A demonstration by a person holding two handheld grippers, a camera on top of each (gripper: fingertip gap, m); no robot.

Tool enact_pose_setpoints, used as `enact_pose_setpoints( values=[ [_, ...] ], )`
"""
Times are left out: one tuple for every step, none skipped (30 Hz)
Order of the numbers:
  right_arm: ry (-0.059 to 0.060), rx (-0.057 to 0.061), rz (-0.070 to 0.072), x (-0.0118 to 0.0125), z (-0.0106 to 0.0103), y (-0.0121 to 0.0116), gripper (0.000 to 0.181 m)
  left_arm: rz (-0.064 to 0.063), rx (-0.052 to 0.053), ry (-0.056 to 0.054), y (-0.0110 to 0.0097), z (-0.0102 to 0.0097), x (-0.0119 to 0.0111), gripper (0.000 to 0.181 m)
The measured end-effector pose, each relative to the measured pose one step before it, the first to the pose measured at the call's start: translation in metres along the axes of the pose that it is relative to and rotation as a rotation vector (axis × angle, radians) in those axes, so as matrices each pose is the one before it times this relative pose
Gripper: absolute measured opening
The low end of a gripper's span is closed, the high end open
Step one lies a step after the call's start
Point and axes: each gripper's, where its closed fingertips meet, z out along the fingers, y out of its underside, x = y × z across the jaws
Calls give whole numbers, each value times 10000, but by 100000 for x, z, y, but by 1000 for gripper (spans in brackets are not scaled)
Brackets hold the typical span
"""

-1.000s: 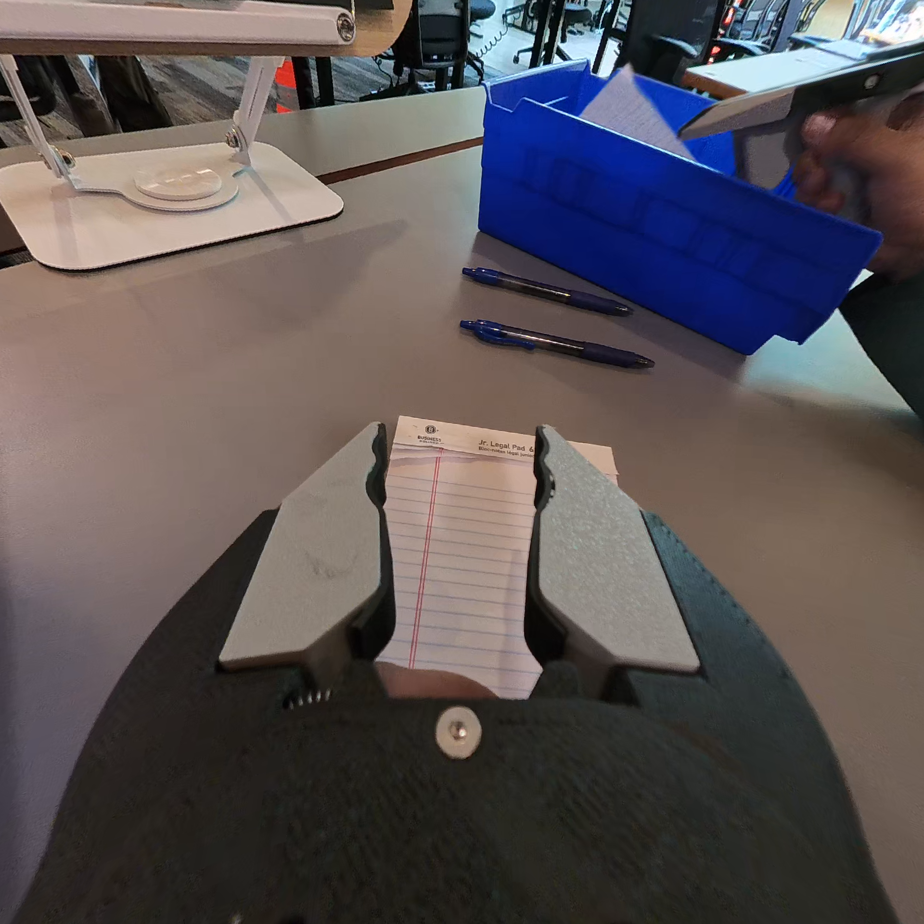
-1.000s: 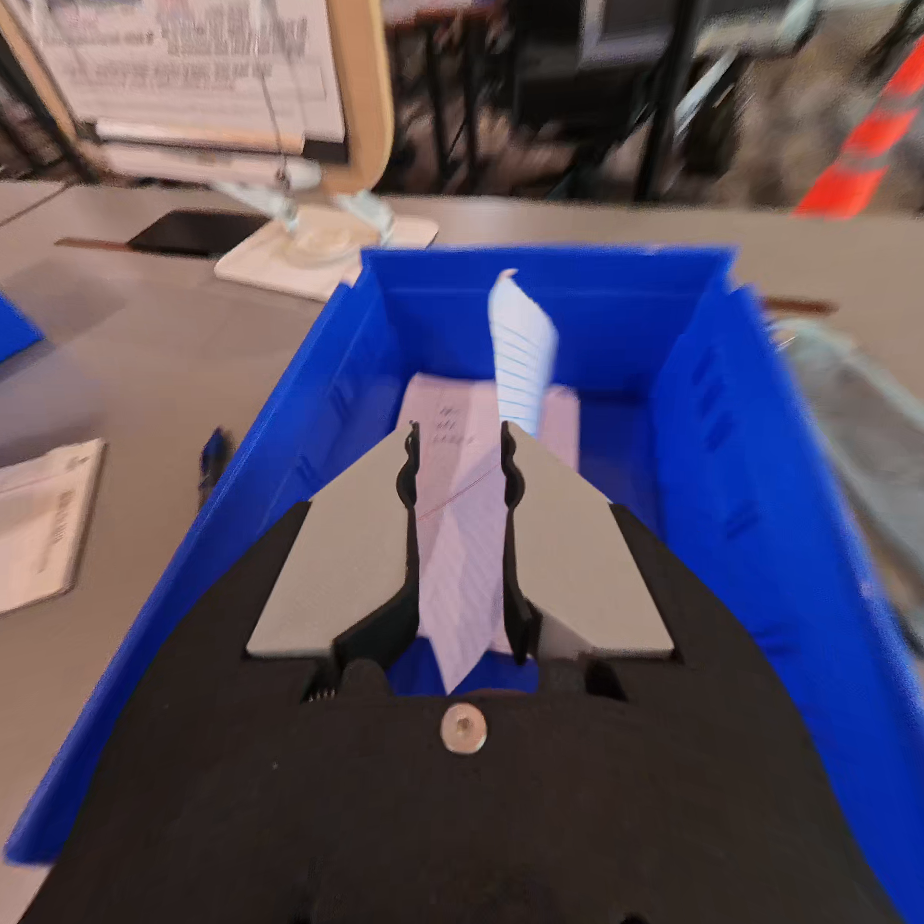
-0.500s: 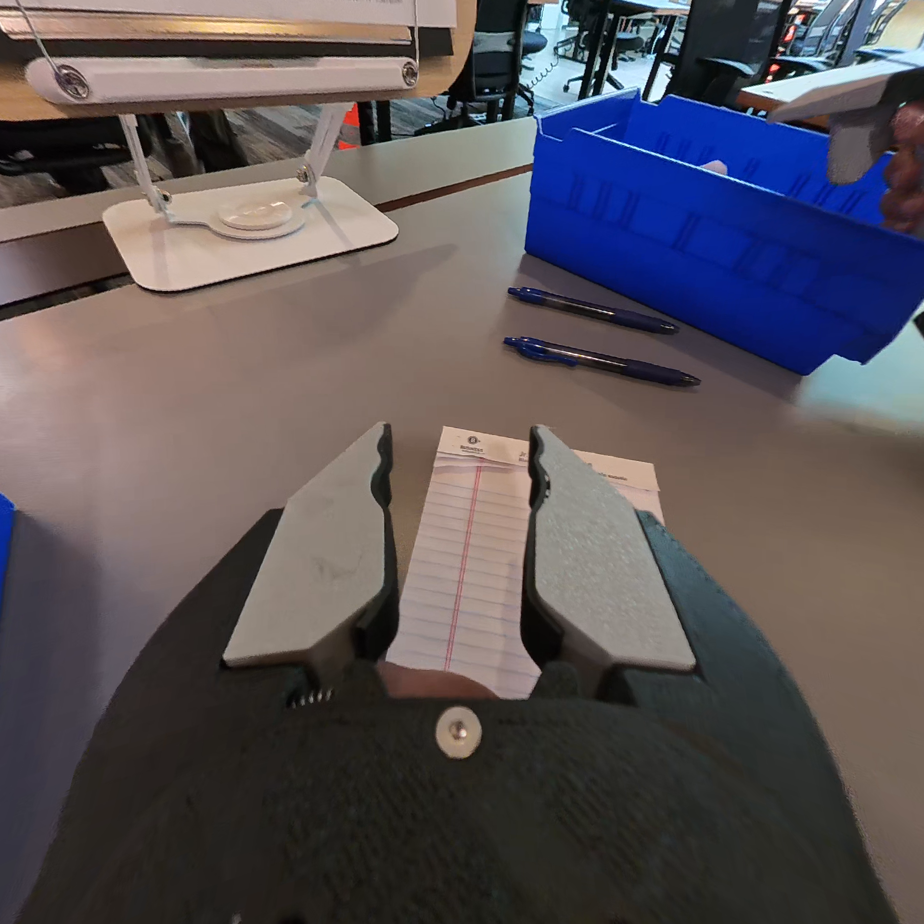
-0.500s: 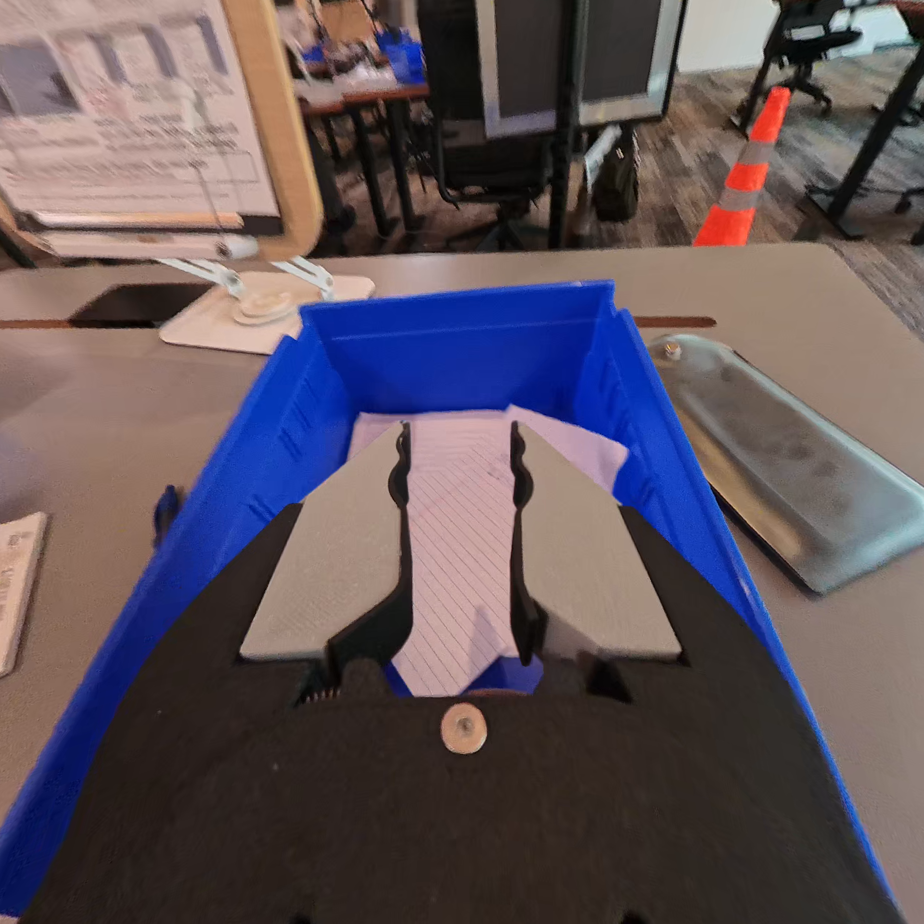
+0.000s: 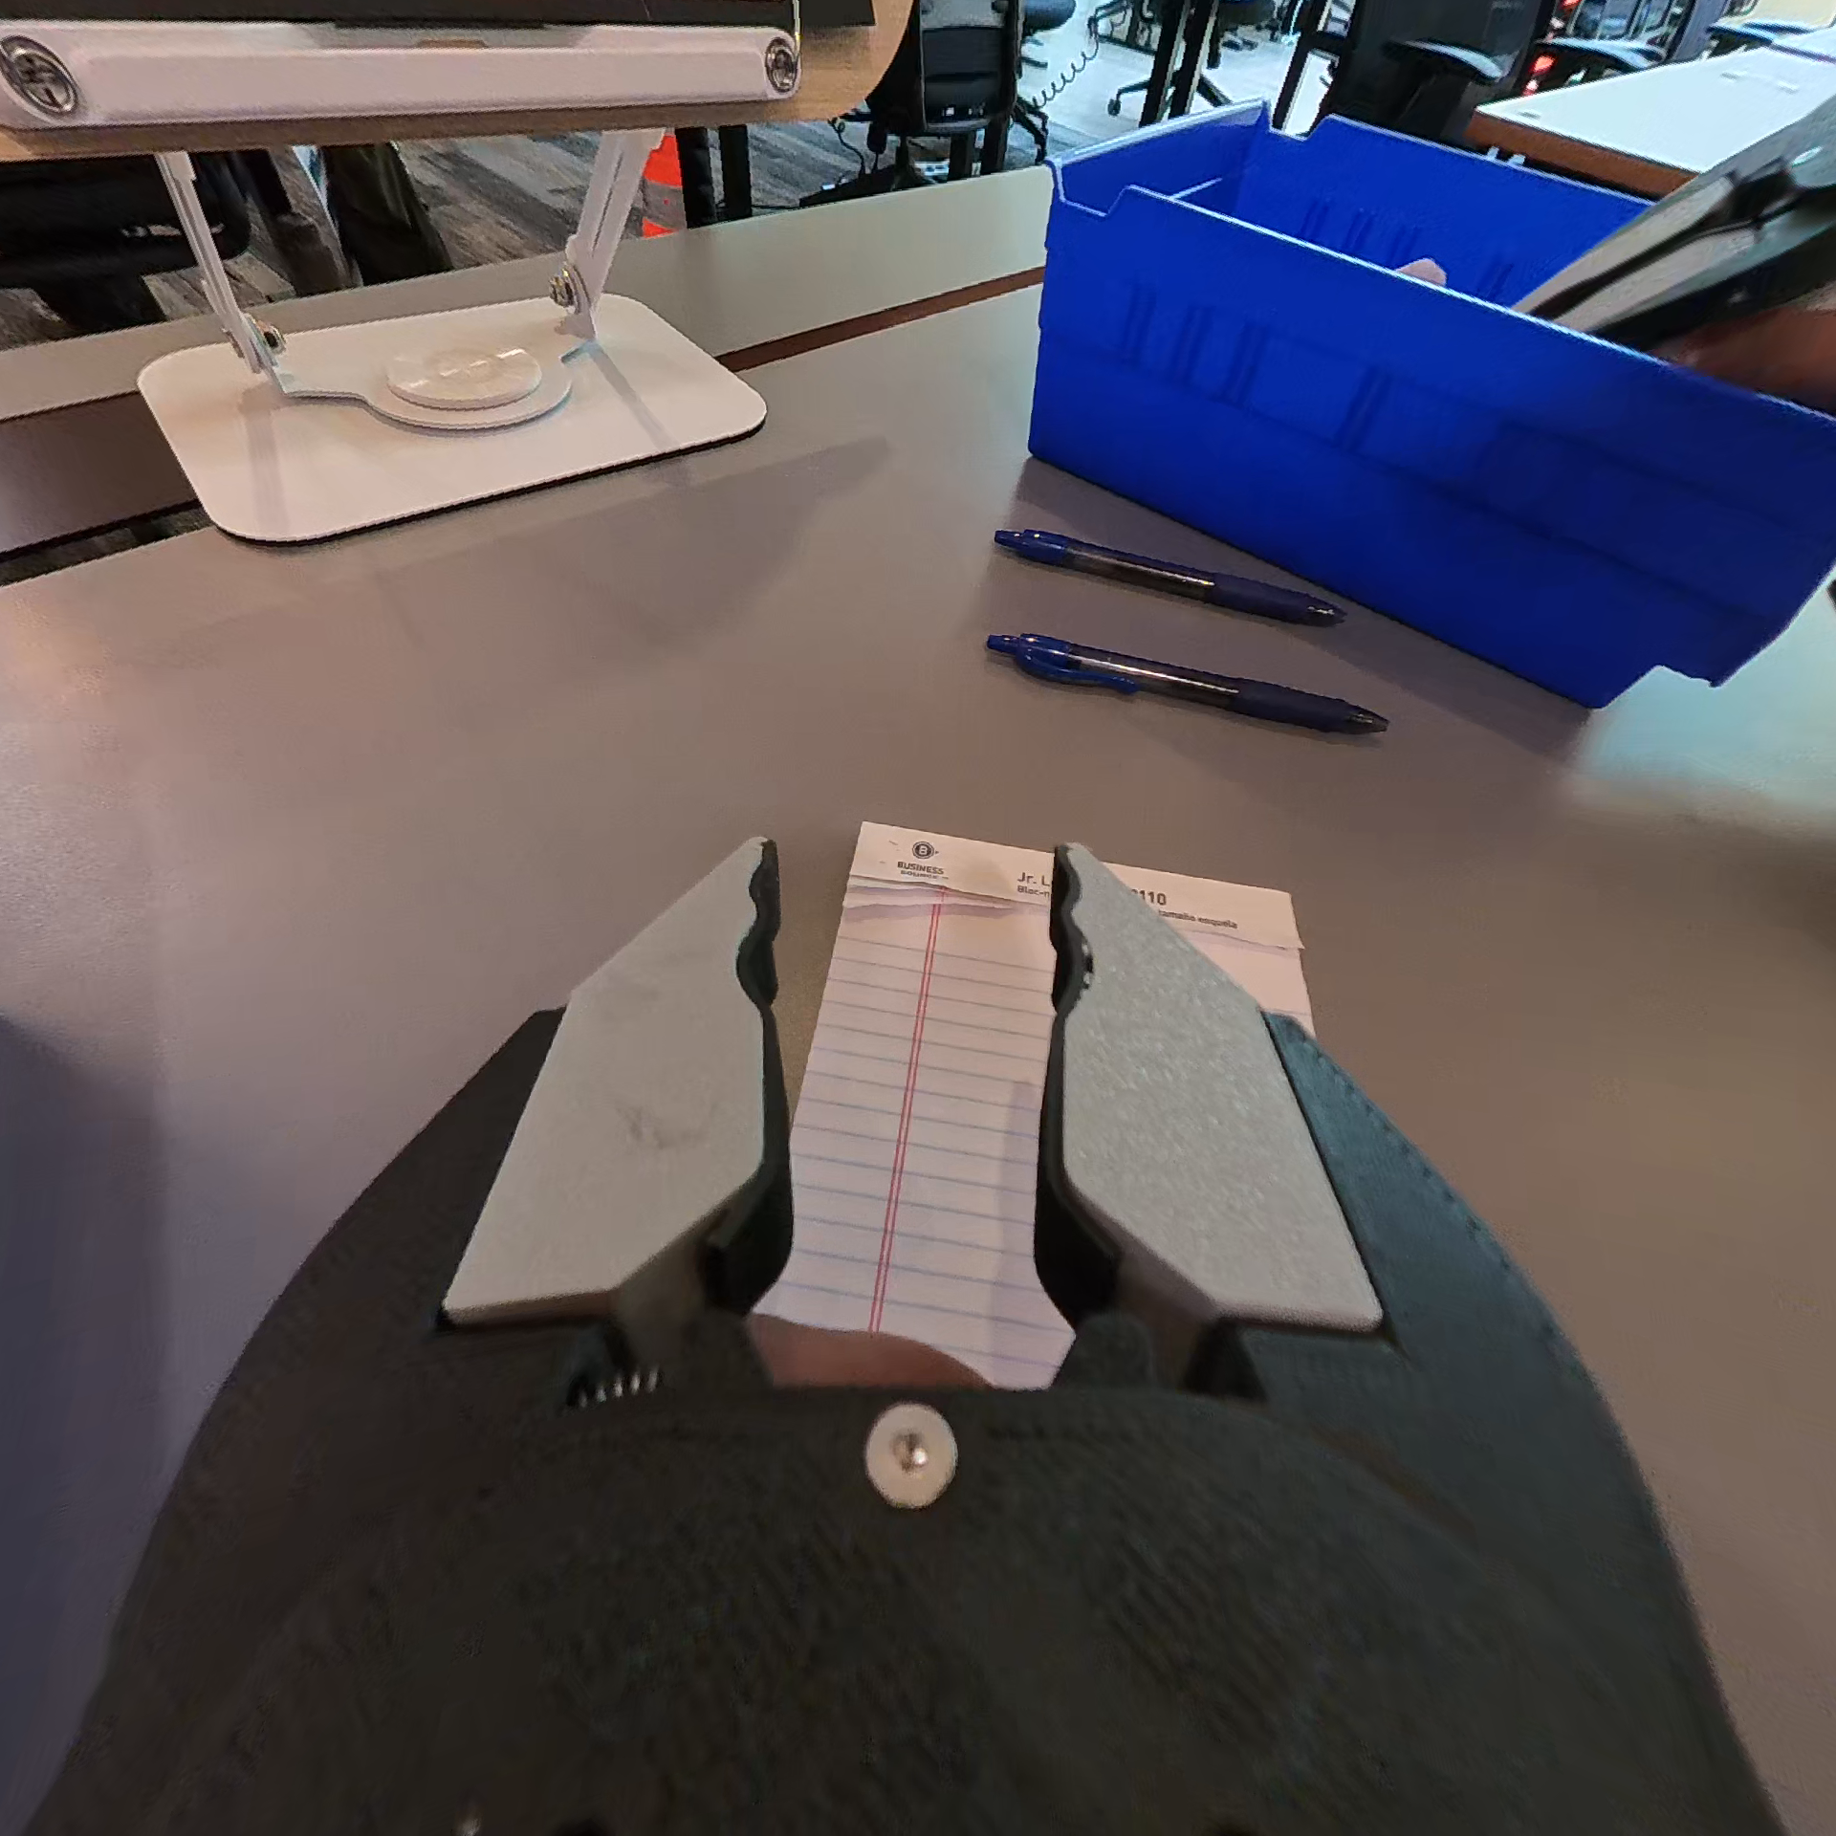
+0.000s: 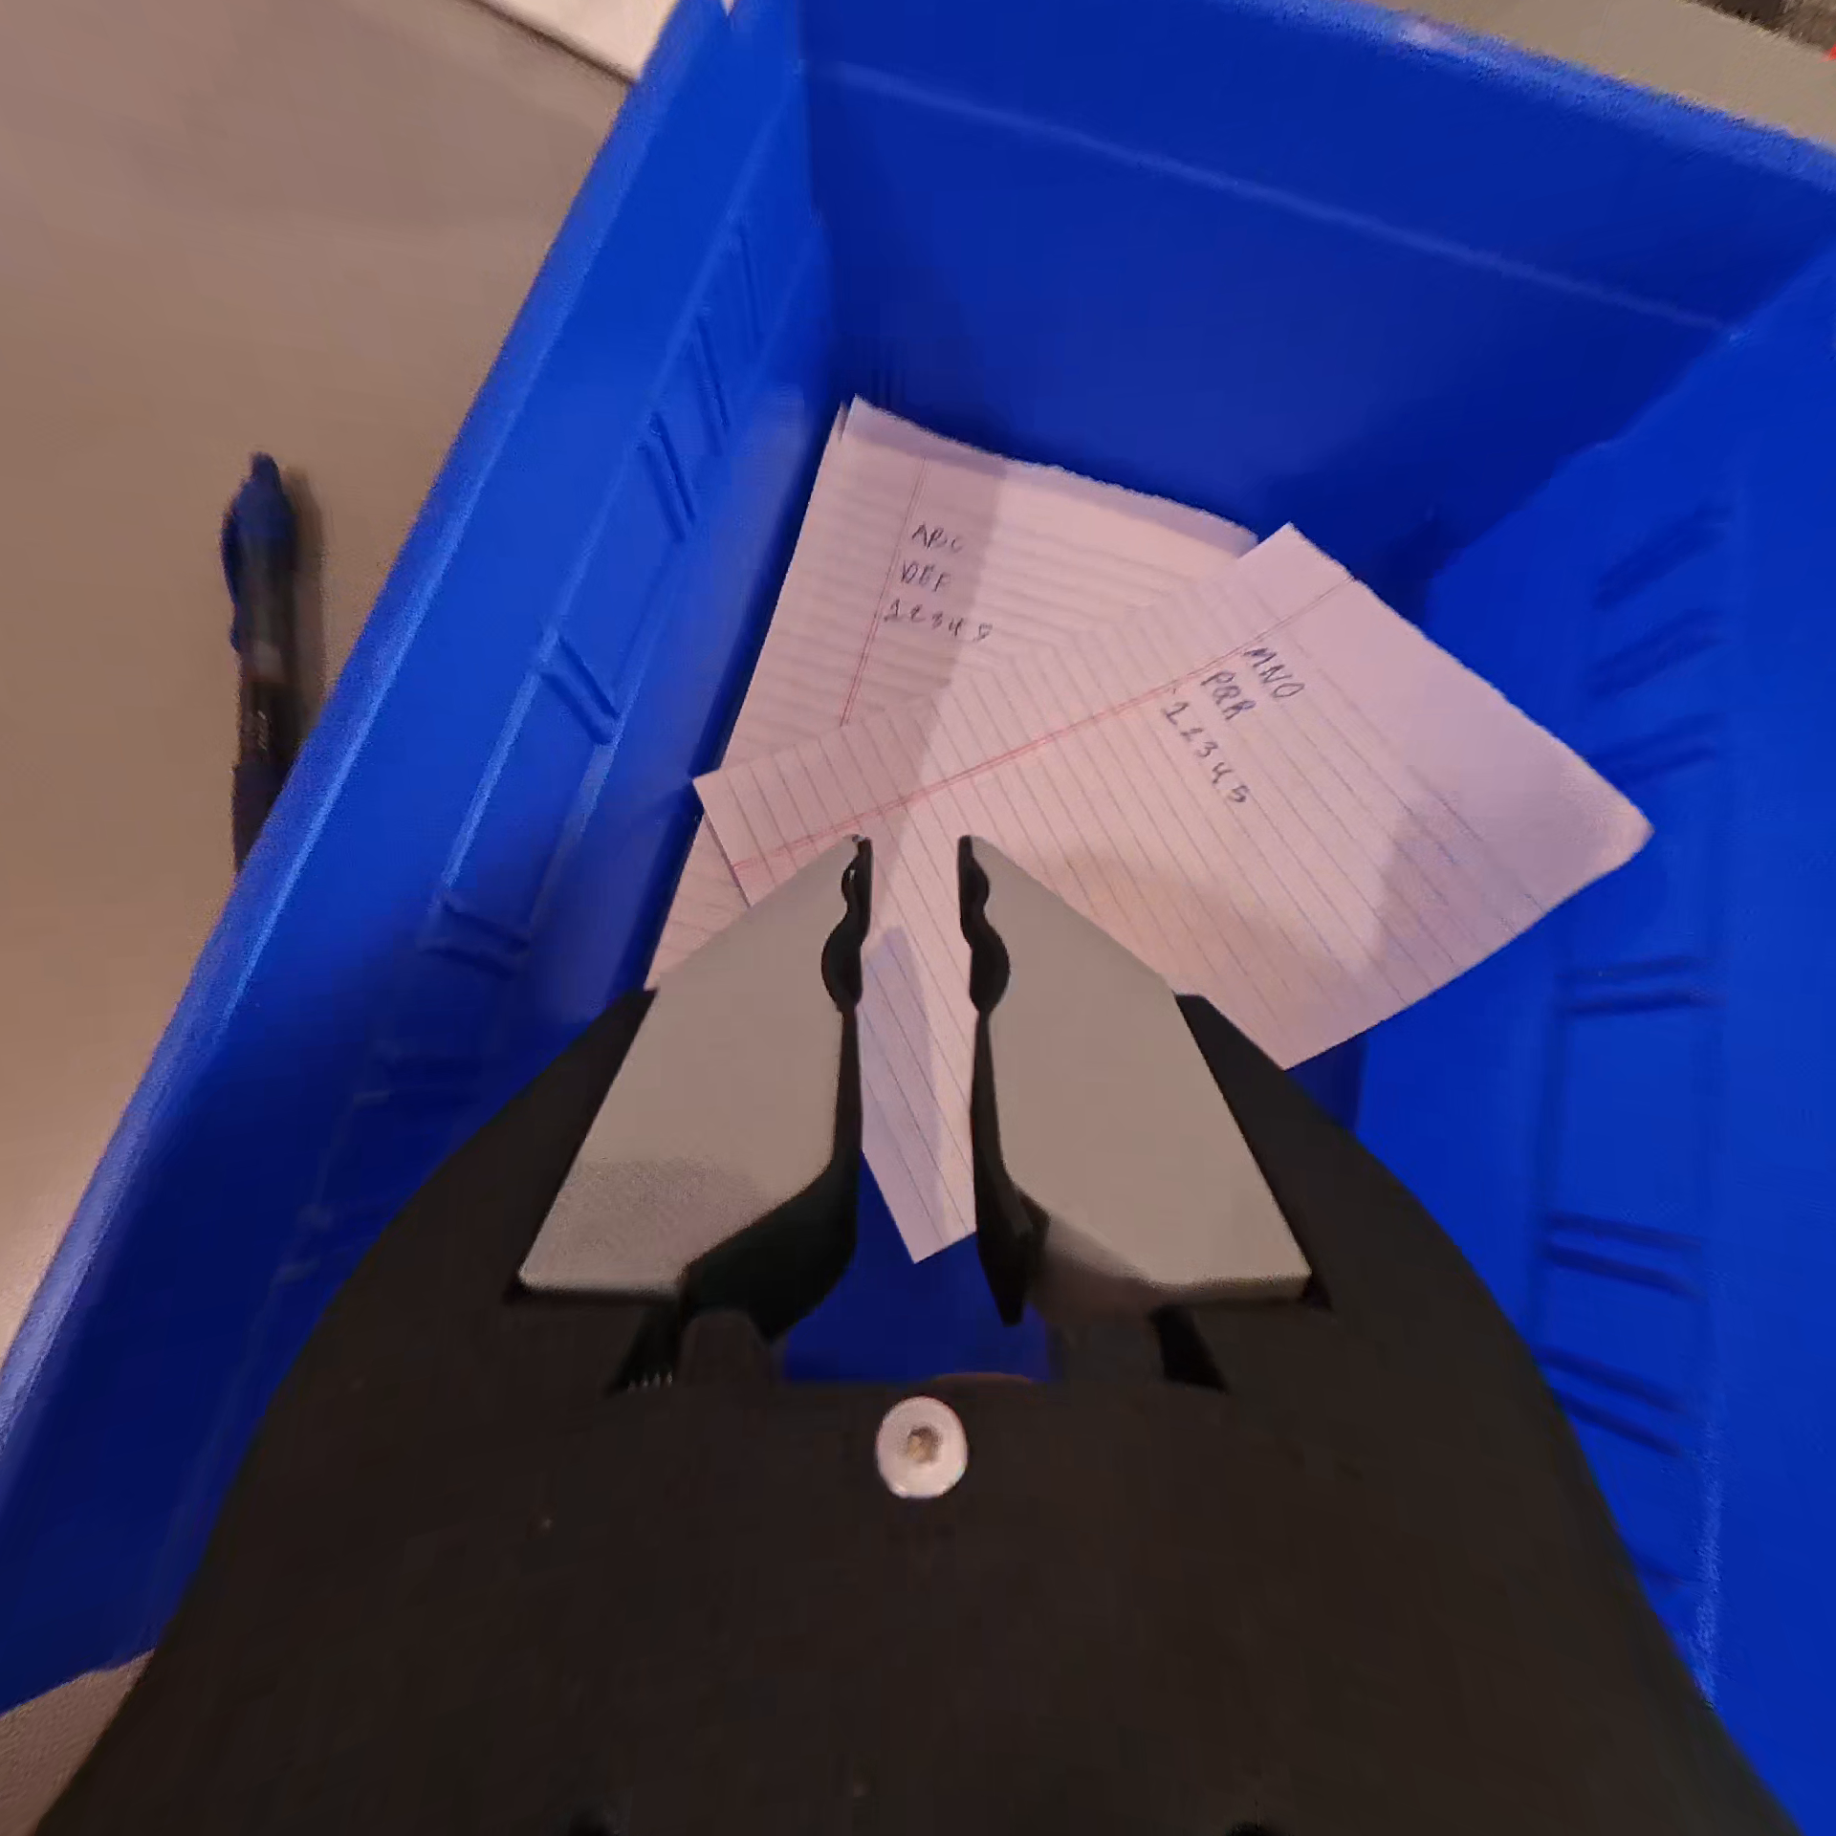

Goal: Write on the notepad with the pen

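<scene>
A white lined notepad [image 5: 924, 1093] lies flat on the grey table. My left gripper [image 5: 914, 854] is open and low over it, one finger on each side of the page, gripping nothing. Two blue pens [image 5: 1172, 581] [image 5: 1182, 686] lie side by side to the front right, beside the blue bin [image 5: 1391, 467]. My right gripper [image 6: 912, 844] points down into the bin [image 6: 596, 596] with a narrow gap between its fingers and nothing held. Torn lined sheets with handwriting [image 6: 1192, 795] [image 6: 944, 596] lie on the bin floor. One pen [image 6: 260, 616] shows outside the bin's left wall.
A white stand base [image 5: 447, 417] carrying a raised board sits at the back left of the table. The right gripper and the hand holding it [image 5: 1689, 268] show above the bin at the far right. Office chairs and desks stand behind the table. Tip to tip, the grippers are about 35 centimeters apart. The pen [image 6: 260, 616] is about equally far from each gripper, around 15 centimeters.
The lined sheet that stood between my right fingers now lies loose in the bin. The right gripper has tipped down into the bin and its gap has narrowed. The left gripper has stayed over the notepad.
</scene>
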Motion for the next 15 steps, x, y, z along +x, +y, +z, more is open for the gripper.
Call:
enact_pose_setpoints(
  values=[
    [-27,-341,-122,-163,337,421,11,4,-8,-8,15,11,-12,53],
    [-90,-331,-79,-185,333,394,9,-1,-7,-4,4,8,-1,53],
    [-144,-286,-71,-236,284,317,6,-9,-6,-1,11,11,-14,53],
    [-198,-249,-69,-287,277,261,0,-20,-4,-5,1,3,-21,53],
    [-234,-273,-34,-292,299,283,0,-21,-5,2,8,10,-24,53],
    [-281,-325,0,-325,319,376,0,-15,-4,3,13,-1,-9,53],
    [-304,-304,-7,-356,285,377,0,-8,0,5,-3,3,0,53],
    [-241,-204,-41,-328,189,268,0,-4,3,4,-3,-3,0,53],
    [-155,-150,-69,-274,124,212,0,-6,2,1,-2,-3,-3,53],
    [-96,-168,-59,-203,120,262,0,-10,-9,8,15,8,-2,53],
    [-48,-88,-29,-105,62,149,0,-17,-15,8,17,15,-15,53],
    [-52,10,1,-75,-15,6,0,-16,-12,9,15,14,-1,53],
    [-92,-20,23,-82,-13,41,0,-13,-11,13,6,6,-5,53],
    [-161,-61,-2,-154,-52,134,0,-7,-1,5,-1,2,-1,53],
    [-209,-130,-34,-208,-129,303,0,-2,5,8,-2,-9,9,53]
  ],
)
